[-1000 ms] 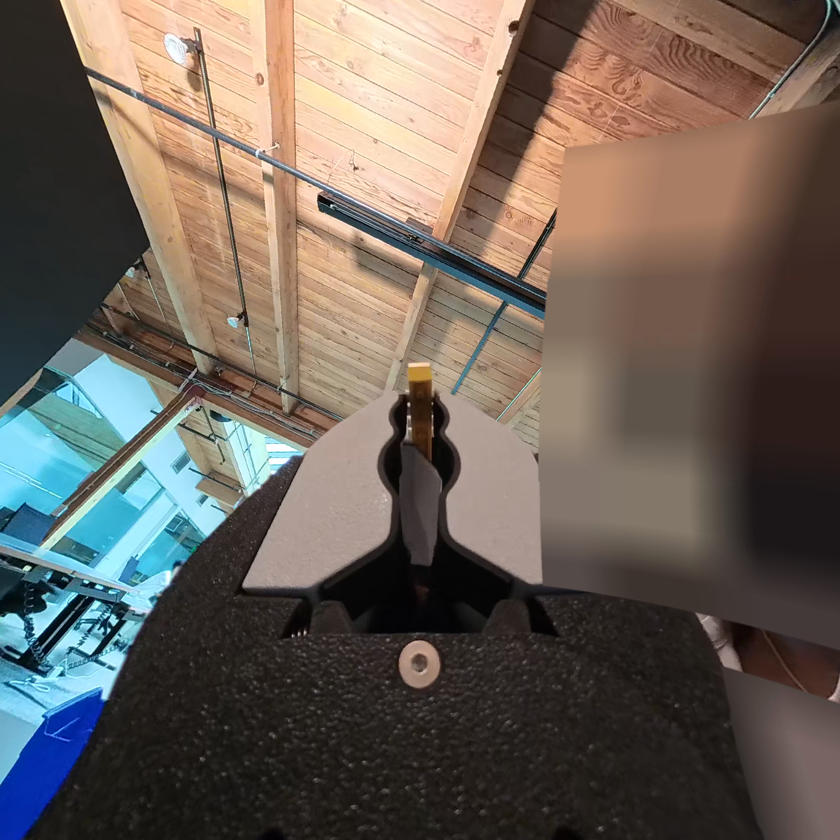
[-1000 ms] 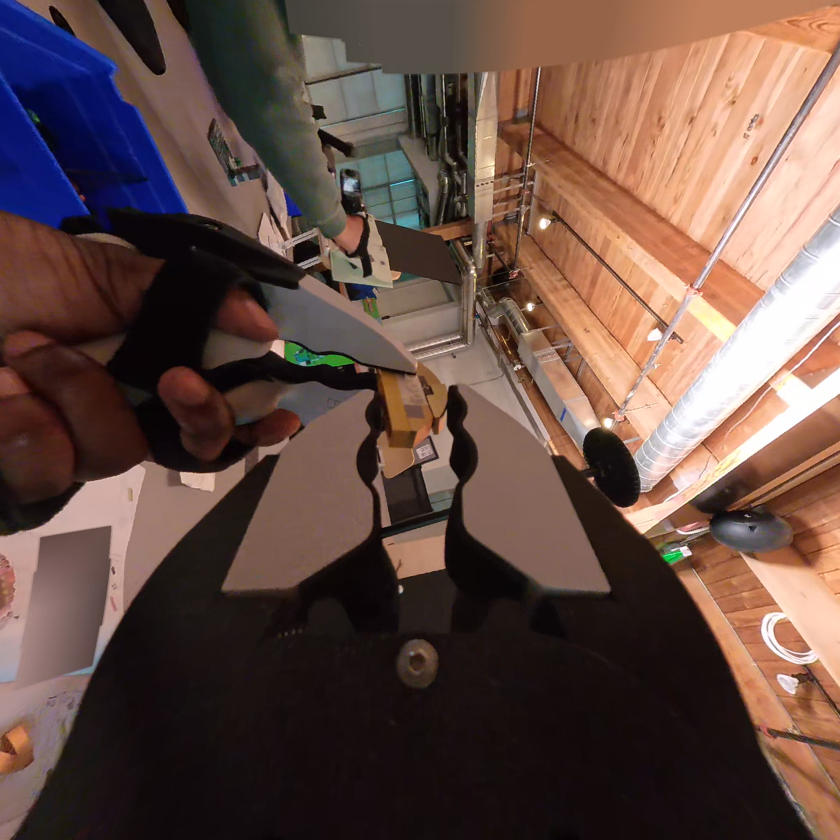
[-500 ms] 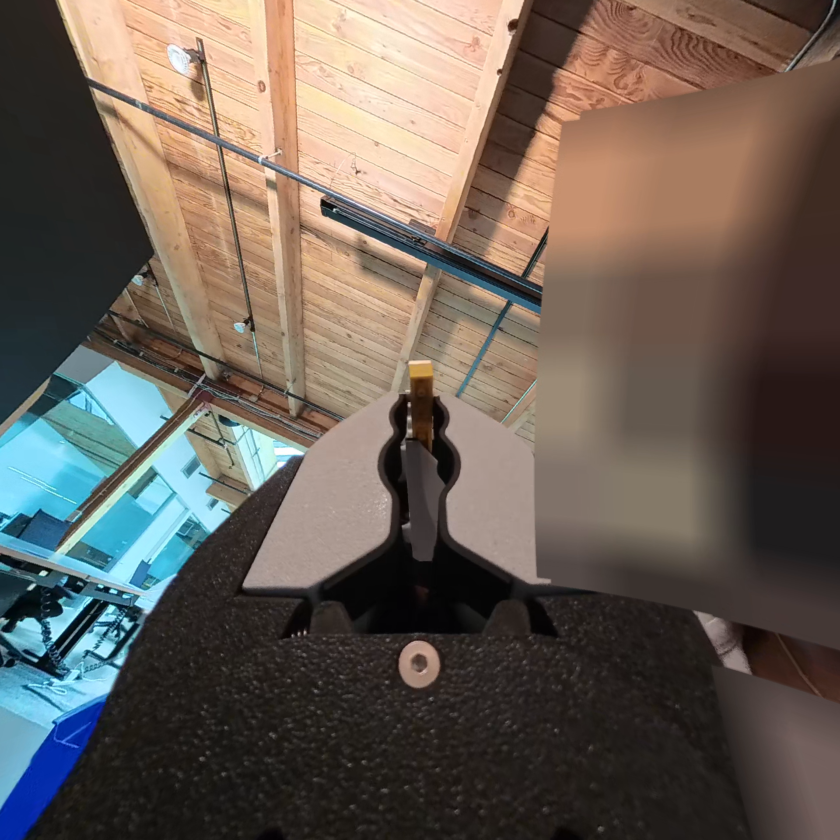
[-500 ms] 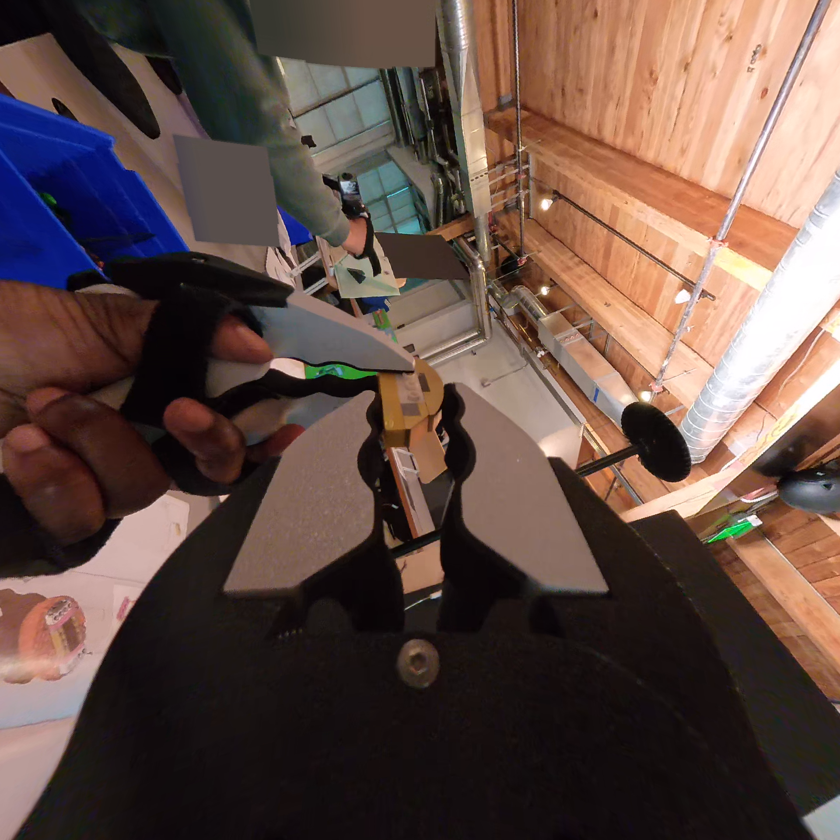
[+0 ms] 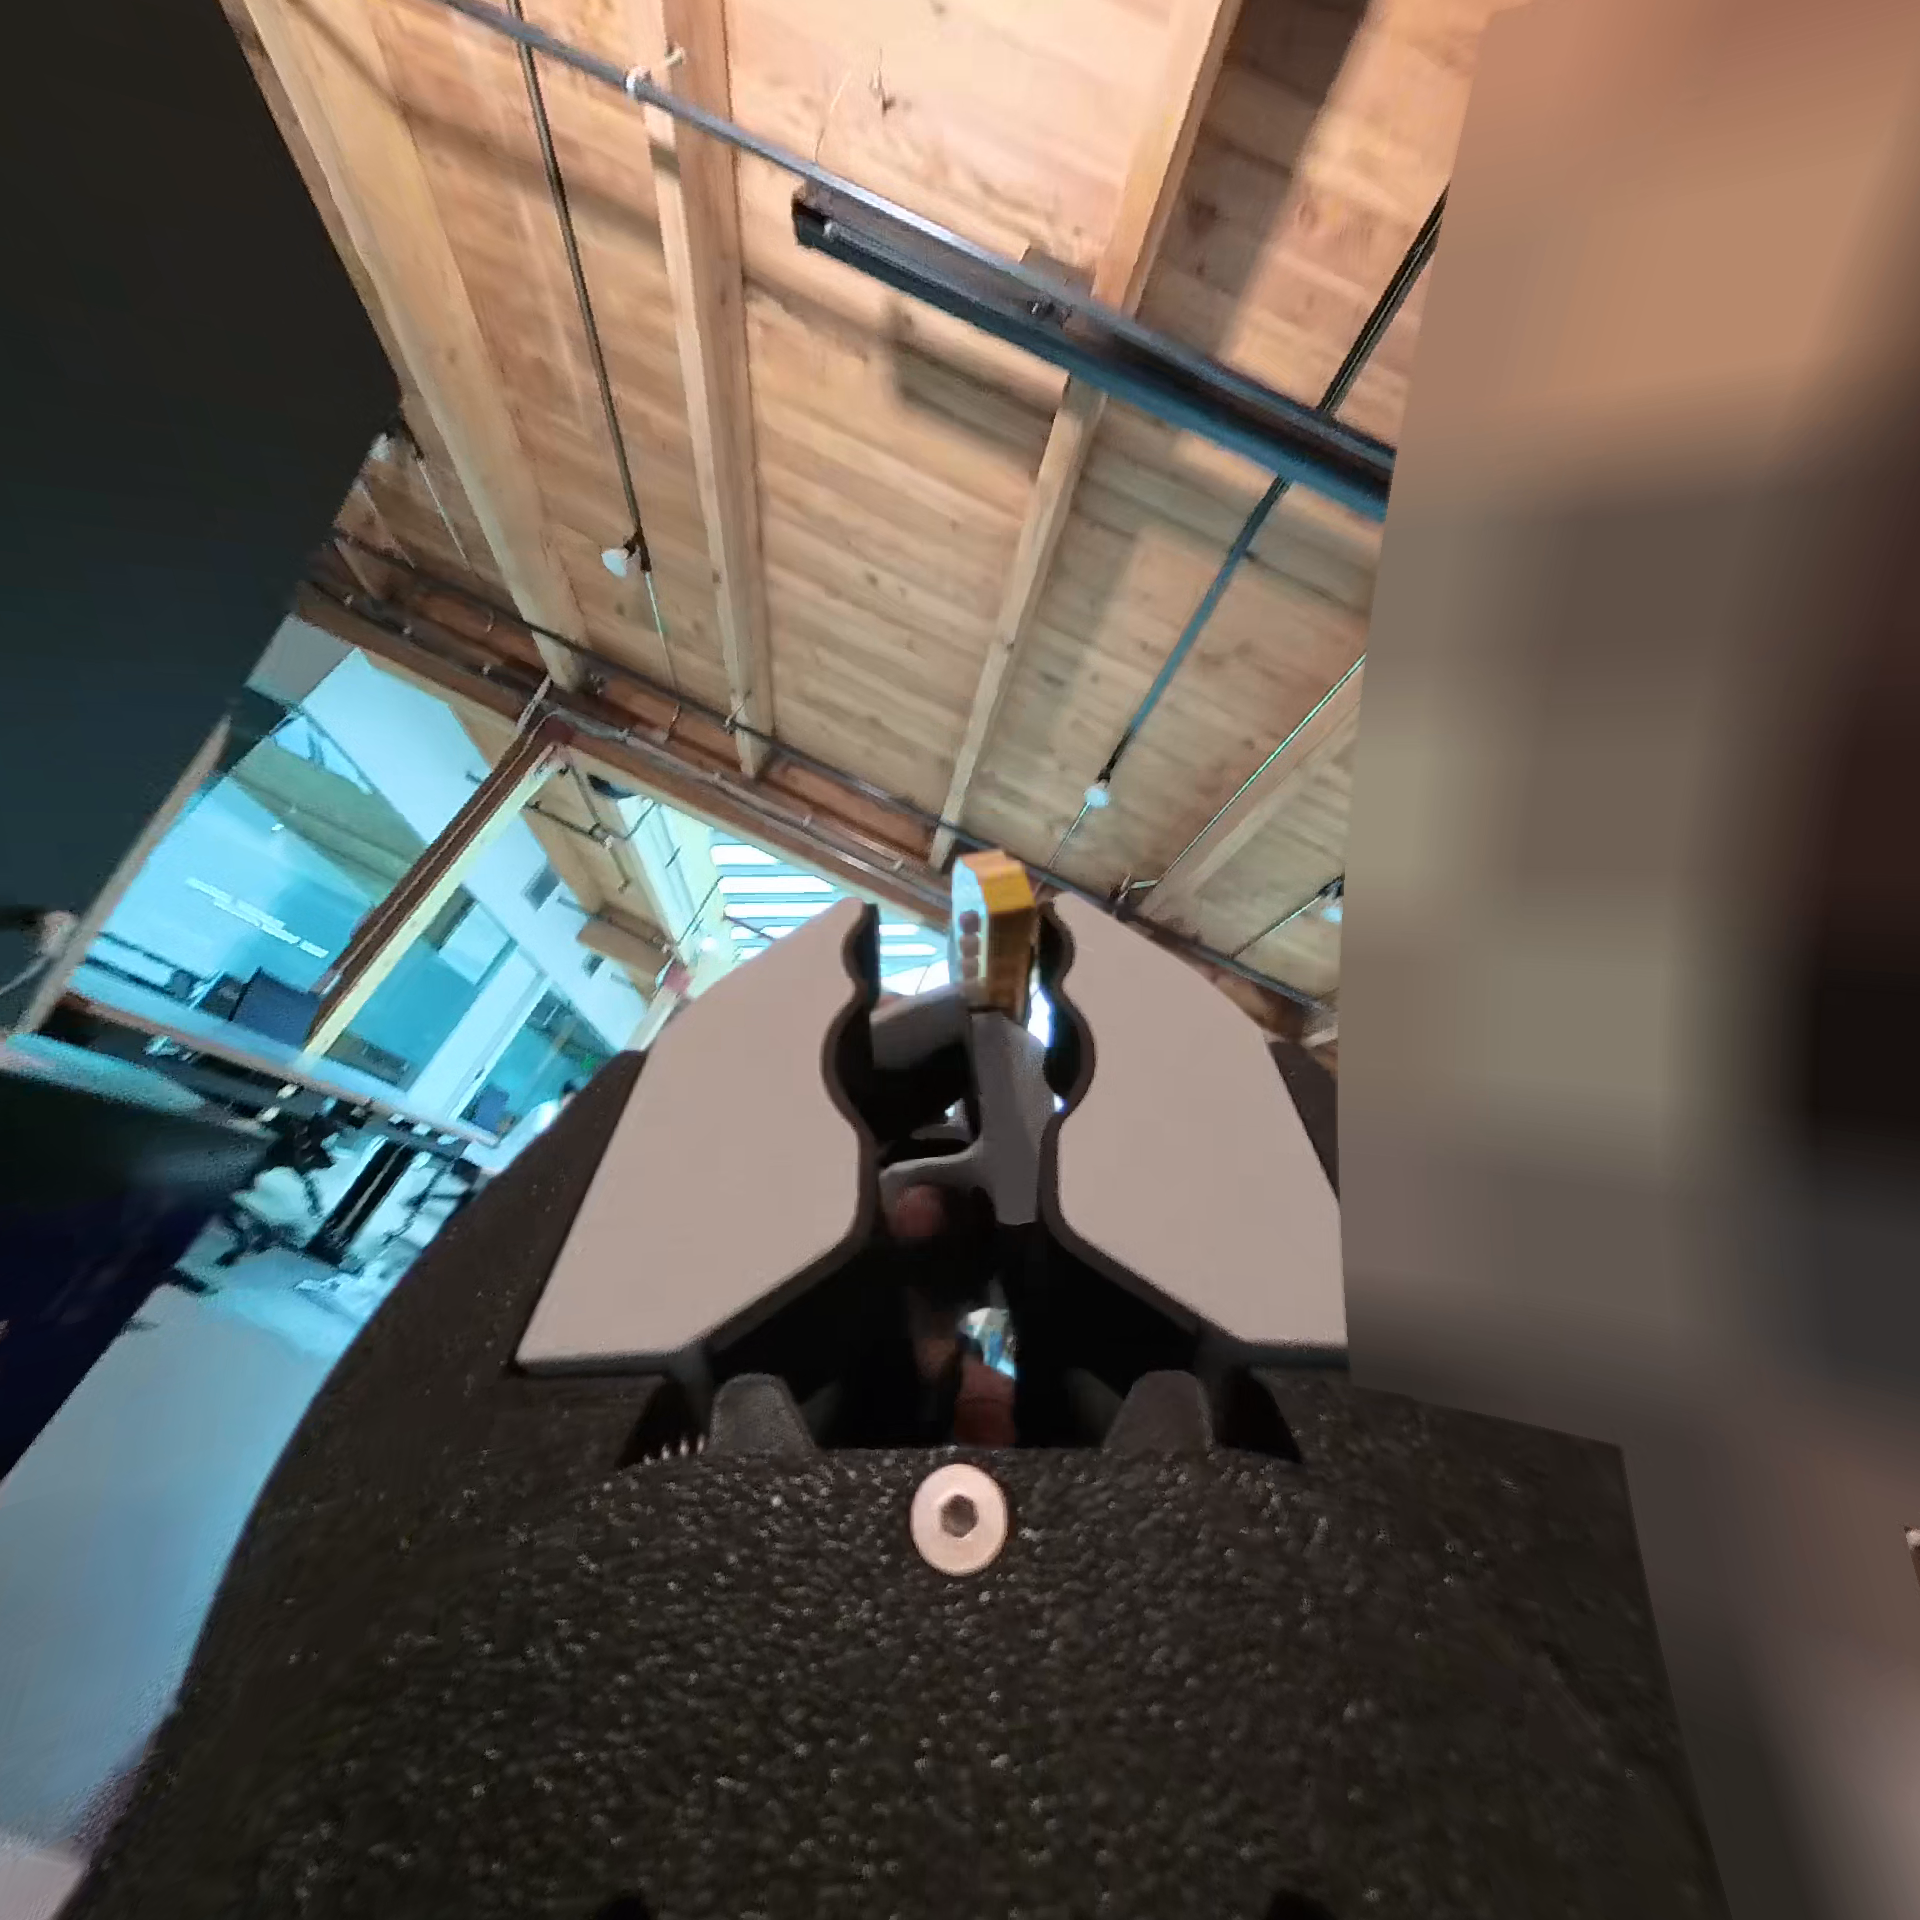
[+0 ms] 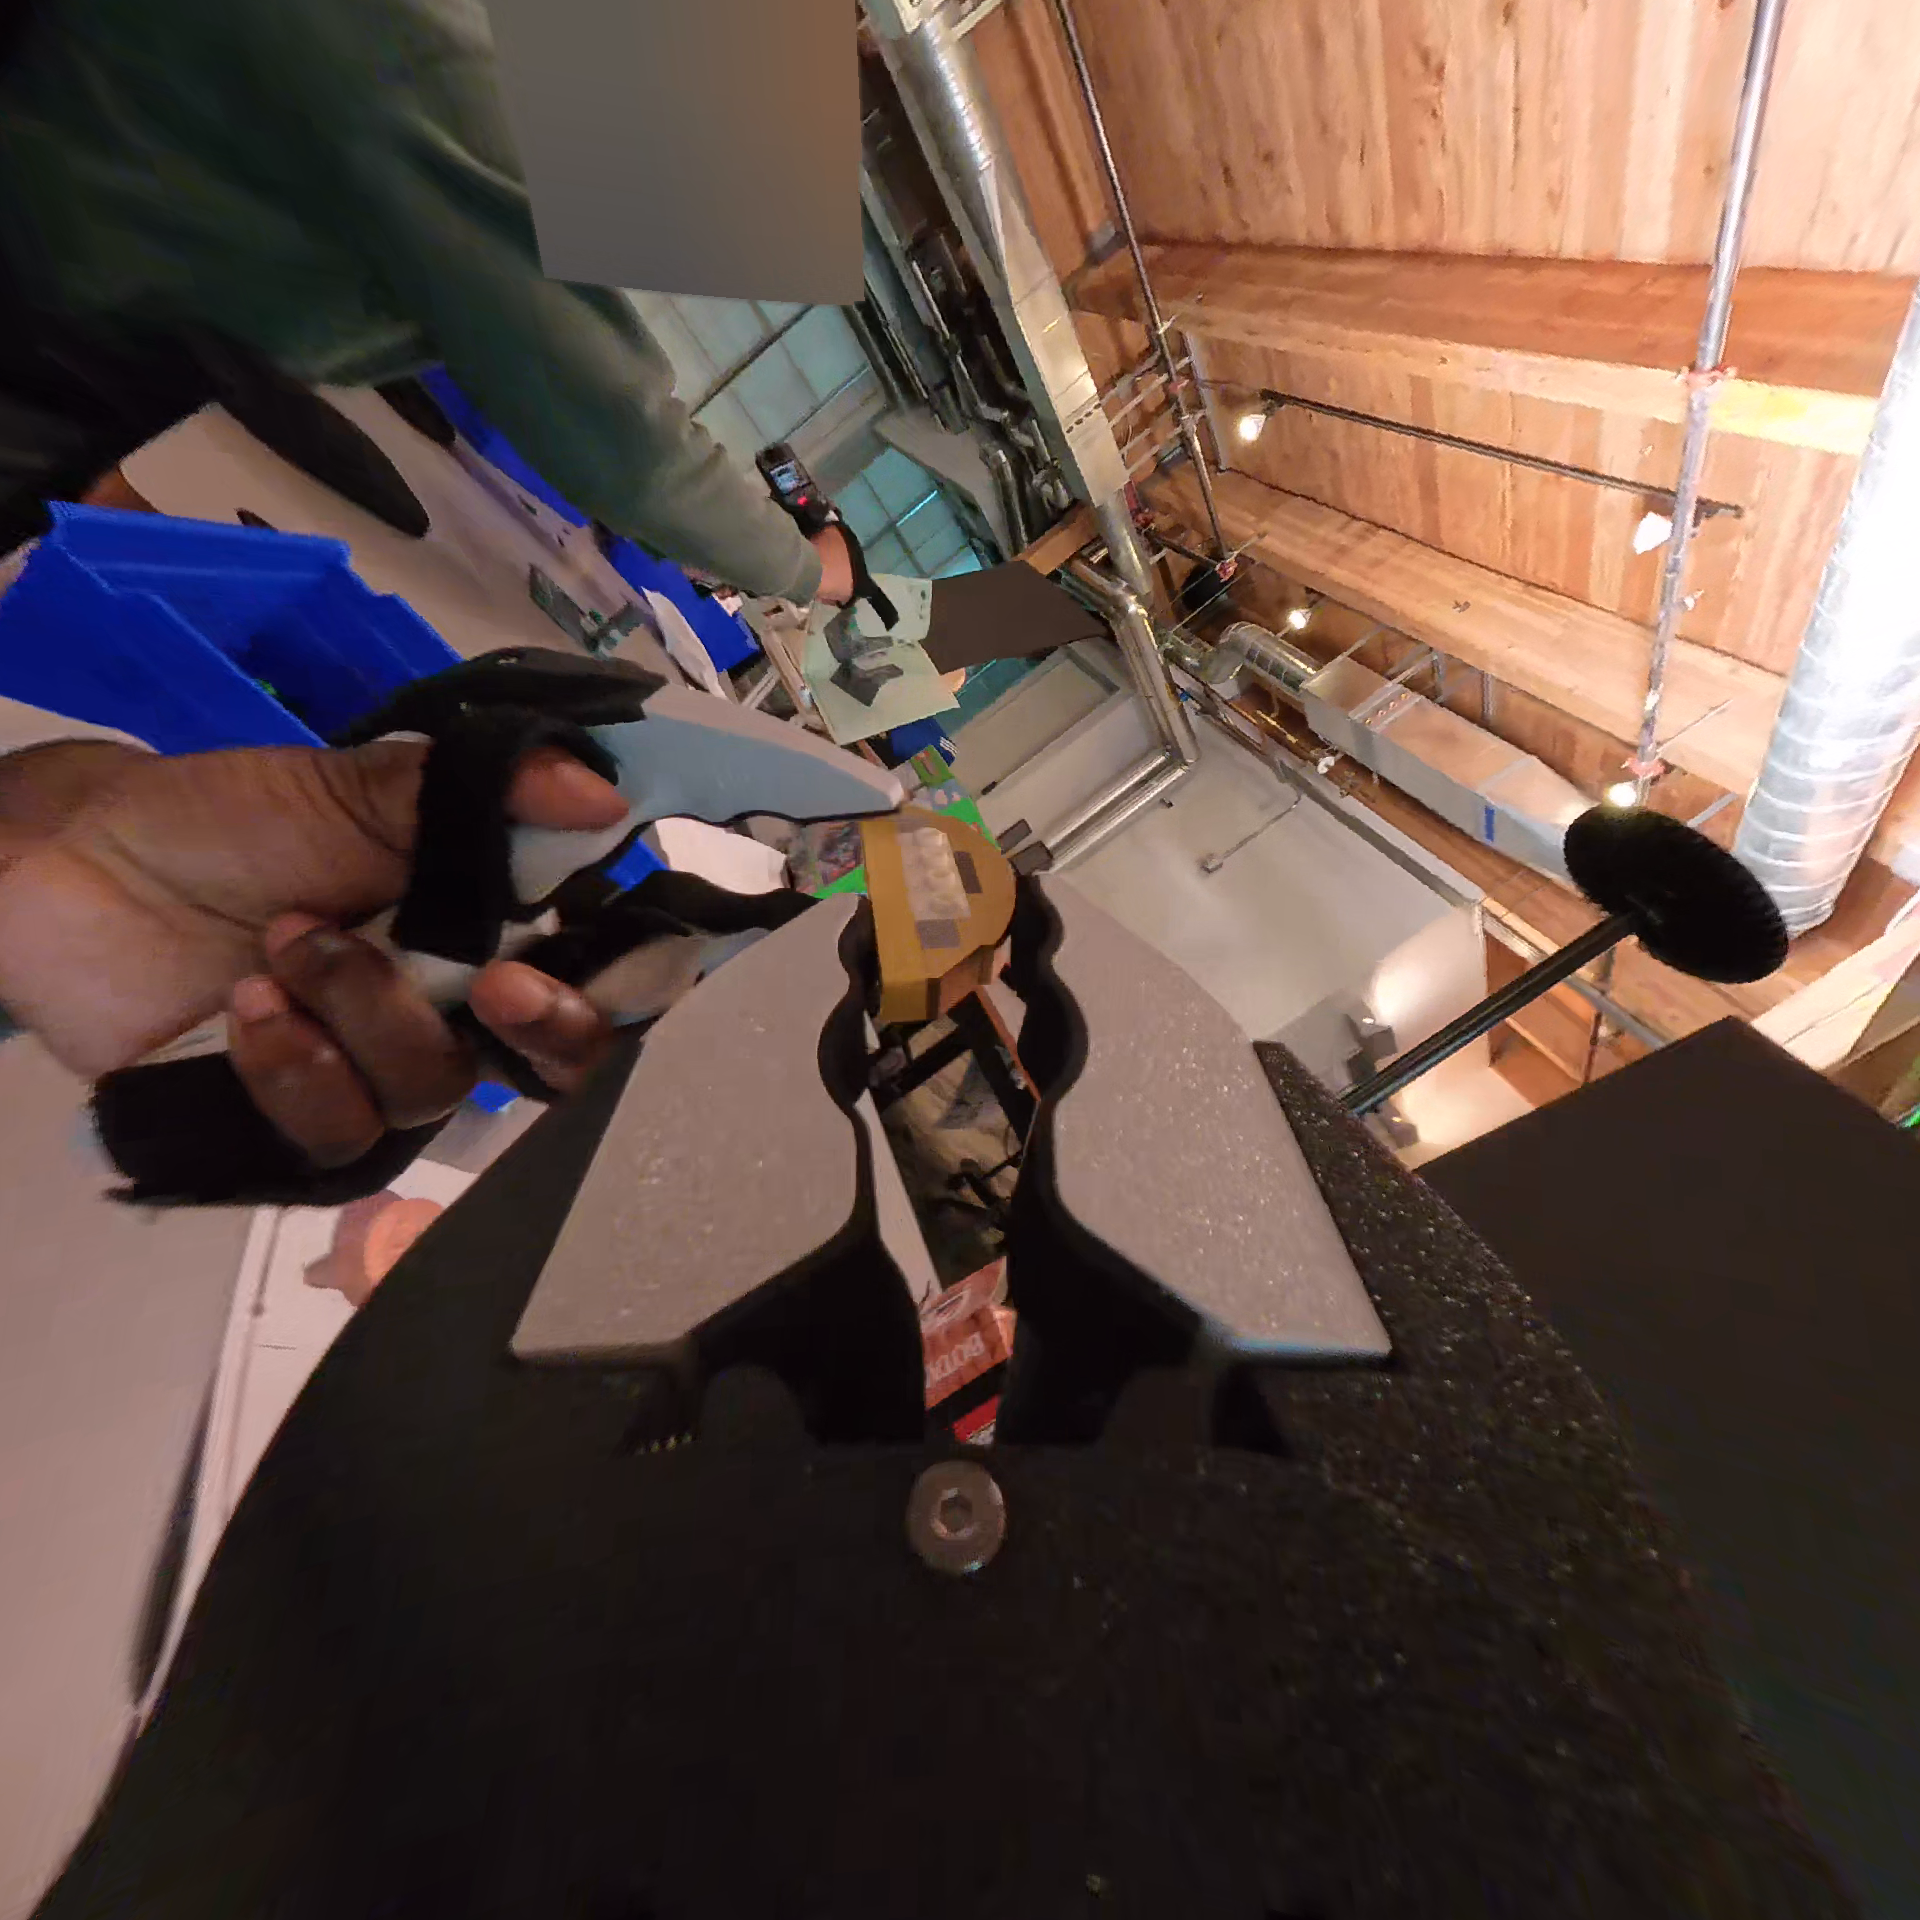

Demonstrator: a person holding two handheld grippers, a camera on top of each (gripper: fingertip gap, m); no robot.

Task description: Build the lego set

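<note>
The lego piece (image 6: 930, 935) is up in the air, away from the worktop (image 6: 94, 1403), in the middle of the right wrist view. It is a small mustard-yellow assembly with some grey plates pressed on its face. The right gripper (image 6: 940, 902) has it between the tips of its two fingers, which are only partly closed because the piece fills the gap between them. The left gripper (image 5: 956, 920), held by a hand (image 6: 208, 914), comes in from the left of that frame. Its upper finger tip is touching or just beside the top edge of the piece. In the left wrist view its fingers stand clearly apart and hold nothing, and the piece shows between their tips, close to the right one. I judge the piece to be very light and stiff, made of hard smooth plastic, so it can slip or turn between the fingers if the hold is weak. The small grey plates may come off if they are pushed from the side. It seems best to take the piece on its flat yellow sides and to press new parts straight down onto the studs. A blue bin (image 6: 208, 623) stands on the worktop in the upper left.
</note>
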